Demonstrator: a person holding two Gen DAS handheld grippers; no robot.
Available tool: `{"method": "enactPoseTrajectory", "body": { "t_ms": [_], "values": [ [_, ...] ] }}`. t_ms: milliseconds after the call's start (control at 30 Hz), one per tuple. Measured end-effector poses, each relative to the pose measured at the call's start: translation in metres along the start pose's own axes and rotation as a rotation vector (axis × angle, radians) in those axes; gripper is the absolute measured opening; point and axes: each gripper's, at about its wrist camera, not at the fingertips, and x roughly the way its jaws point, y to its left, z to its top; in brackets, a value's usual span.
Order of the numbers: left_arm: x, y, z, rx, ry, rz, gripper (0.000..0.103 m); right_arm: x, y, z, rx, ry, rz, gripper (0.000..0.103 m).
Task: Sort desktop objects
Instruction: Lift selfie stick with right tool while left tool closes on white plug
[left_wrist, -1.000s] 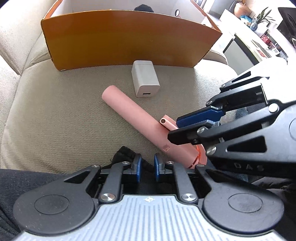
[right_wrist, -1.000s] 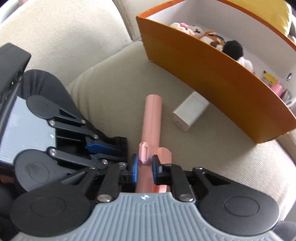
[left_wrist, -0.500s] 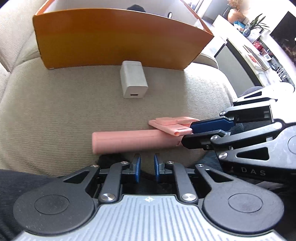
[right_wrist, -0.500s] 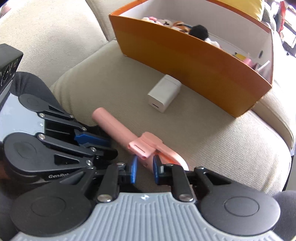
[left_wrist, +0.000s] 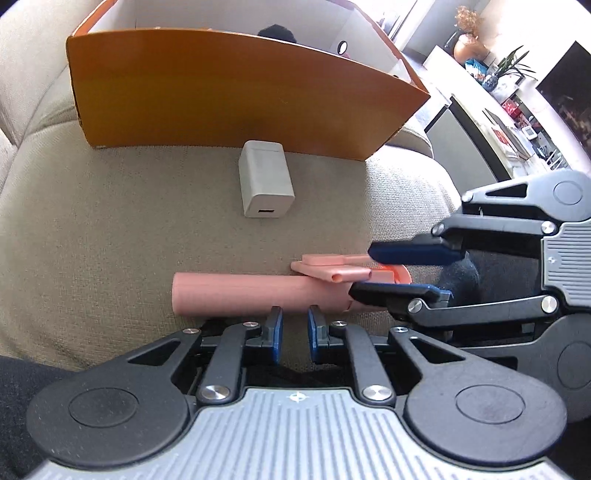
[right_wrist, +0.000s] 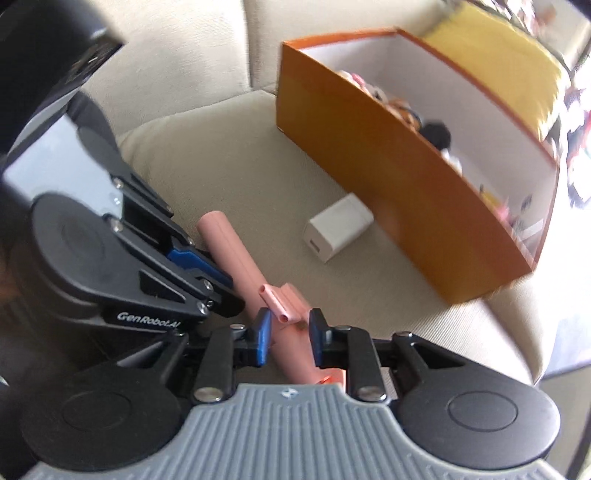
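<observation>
Right claw (right_wrist: 286, 326) of mine straddles the pink selfie stick (left_wrist: 258, 291) near its clamp end, jaws just opening, seemingly no longer pressing it. Left claw (left_wrist: 295, 325) is pressed nearly together, empty, just before the stick. Stick lies on the sofa cushion (left_wrist: 110, 221); beyond it, the white charger (left_wrist: 264, 184) sits before the orange box (left_wrist: 221, 96).
</observation>
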Motion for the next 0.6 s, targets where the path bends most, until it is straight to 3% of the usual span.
{"method": "enactPoseTrajectory", "body": {
  "t_ms": [367, 467, 600],
  "values": [
    [0.004, 0.008, 0.007, -0.028, -0.002, -0.014, 0.013, 0.007, 0.022, 0.004, -0.285, -0.007, -0.007, 0.024],
    [0.003, 0.012, 0.007, -0.042, -0.004, -0.014, 0.013, 0.009, 0.027, 0.006, -0.316, -0.001, -0.009, 0.010],
    [-0.003, 0.015, 0.009, -0.046, -0.016, -0.011, 0.013, 0.009, 0.026, 0.007, -0.348, 0.013, -0.065, 0.007]
  ]
}}
